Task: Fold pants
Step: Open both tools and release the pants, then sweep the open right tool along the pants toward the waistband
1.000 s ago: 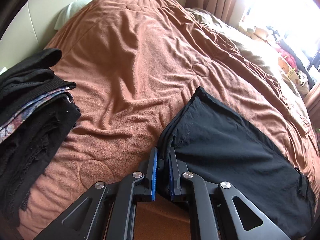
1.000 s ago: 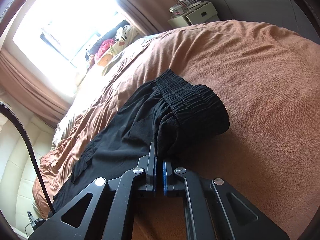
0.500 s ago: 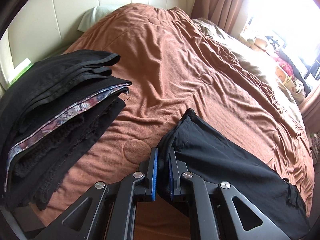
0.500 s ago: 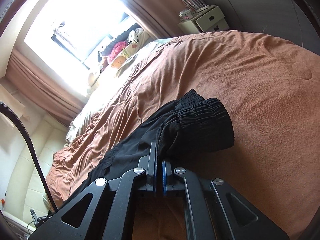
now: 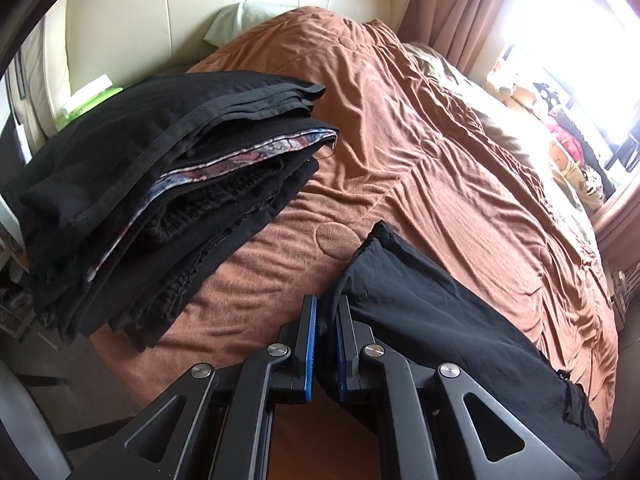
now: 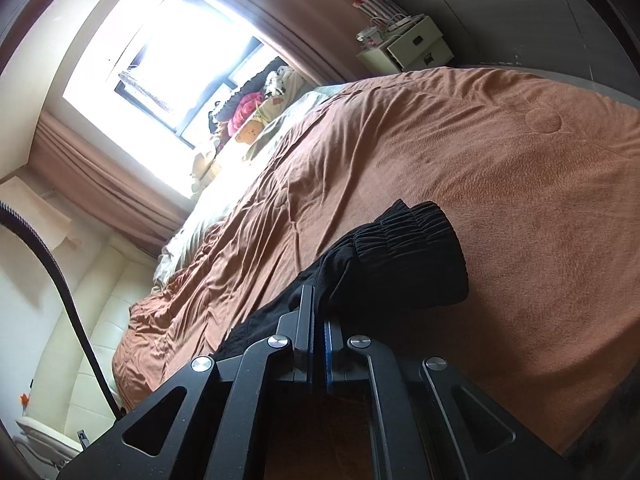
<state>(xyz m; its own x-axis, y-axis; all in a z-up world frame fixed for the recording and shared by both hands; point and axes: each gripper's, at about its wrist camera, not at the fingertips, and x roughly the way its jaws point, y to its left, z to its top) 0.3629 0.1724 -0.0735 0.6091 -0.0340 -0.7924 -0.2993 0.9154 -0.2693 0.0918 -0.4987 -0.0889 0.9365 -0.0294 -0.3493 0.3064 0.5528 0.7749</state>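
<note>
On the brown blanket (image 5: 420, 128) of the bed we see the black pants (image 5: 460, 320), which lie as a long dark strip along the near edge. Our left gripper (image 5: 326, 320) has its two blue-padded fingers (image 5: 310, 344) close together, and they are clamped on a bunch of the thin leg fabric at one end of the pants. Just to the left of this end, a stack of folded clothes (image 5: 160, 192) sits on the blanket (mostly black pieces, with one patterned edge between the layers); the stack and the pants are near but do not touch. Behind the stack stands a cream padded headboard (image 5: 240, 4), and a pale pillow (image 5: 236, 24) leans at its foot.

From the right wrist view, our right gripper (image 6: 318, 312) holds its fingers pressed almost fully together on the pants (image 6: 400, 264) at the other end, where the gathered elastic waistband (image 6: 408, 232) curls over onto the blanket (image 6: 500, 184). Far behind, a bright window (image 6: 168, 52) with brown curtains (image 6: 100, 184) and some soft toys (image 6: 256, 120) on the sill are visible, and a small white cabinet (image 6: 412, 48) stands beyond the bed.
</note>
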